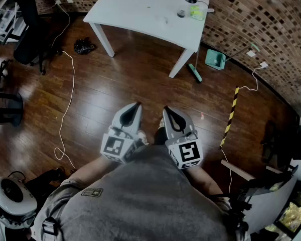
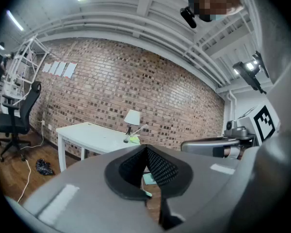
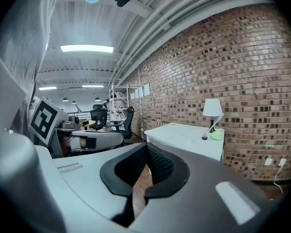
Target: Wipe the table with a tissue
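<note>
While person stands well back from white worktop (image 1: 140, 9) at 12 o'clock, wiping not begun: left claw (image 1: 136, 105), right claw (image 1: 167, 110) pressed together, empty, no tissue held.

The grey left gripper (image 1: 134, 107) and grey right gripper (image 1: 168, 112) sit side by side, close together, pointing forward and slightly downward. Both have their jaws together, with nothing between them.

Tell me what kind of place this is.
Probably a loft-style office or studio workspace: a long brick wall, a white table with a desk lamp on it, and a black office chair on the wooden floor.
</note>
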Available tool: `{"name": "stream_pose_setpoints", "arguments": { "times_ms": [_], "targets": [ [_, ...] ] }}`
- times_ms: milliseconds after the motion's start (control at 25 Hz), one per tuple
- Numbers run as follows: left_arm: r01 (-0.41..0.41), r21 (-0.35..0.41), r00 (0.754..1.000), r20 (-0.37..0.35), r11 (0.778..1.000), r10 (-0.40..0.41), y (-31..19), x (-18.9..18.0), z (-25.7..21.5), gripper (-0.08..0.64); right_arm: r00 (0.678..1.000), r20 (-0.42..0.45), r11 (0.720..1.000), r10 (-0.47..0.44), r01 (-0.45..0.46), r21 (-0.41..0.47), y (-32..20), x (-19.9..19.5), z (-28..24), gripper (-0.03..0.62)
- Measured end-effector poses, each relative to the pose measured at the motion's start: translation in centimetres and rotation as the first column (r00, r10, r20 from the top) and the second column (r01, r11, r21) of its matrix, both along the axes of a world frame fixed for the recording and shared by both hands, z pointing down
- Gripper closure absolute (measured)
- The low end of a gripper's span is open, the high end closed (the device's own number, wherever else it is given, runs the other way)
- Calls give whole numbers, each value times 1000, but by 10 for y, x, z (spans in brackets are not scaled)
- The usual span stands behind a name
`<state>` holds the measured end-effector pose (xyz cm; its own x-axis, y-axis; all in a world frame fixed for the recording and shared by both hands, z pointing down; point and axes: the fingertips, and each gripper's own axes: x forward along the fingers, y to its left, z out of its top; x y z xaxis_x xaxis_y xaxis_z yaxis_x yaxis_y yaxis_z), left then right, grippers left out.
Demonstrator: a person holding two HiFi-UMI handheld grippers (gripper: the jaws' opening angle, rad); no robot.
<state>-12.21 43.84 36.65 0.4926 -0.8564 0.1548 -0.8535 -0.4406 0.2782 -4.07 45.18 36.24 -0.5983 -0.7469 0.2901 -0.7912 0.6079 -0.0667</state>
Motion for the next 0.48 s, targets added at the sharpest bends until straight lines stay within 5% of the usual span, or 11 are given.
{"name": "stream_pose_setpoints", "arguments": {
  "times_ms": [480],
  "targets": [
    [64, 34, 996, 64, 997, -66, -155, 32, 4, 558, 999, 33, 999, -42, 43, -19, -157, 42, 10, 581]
  ]
}}
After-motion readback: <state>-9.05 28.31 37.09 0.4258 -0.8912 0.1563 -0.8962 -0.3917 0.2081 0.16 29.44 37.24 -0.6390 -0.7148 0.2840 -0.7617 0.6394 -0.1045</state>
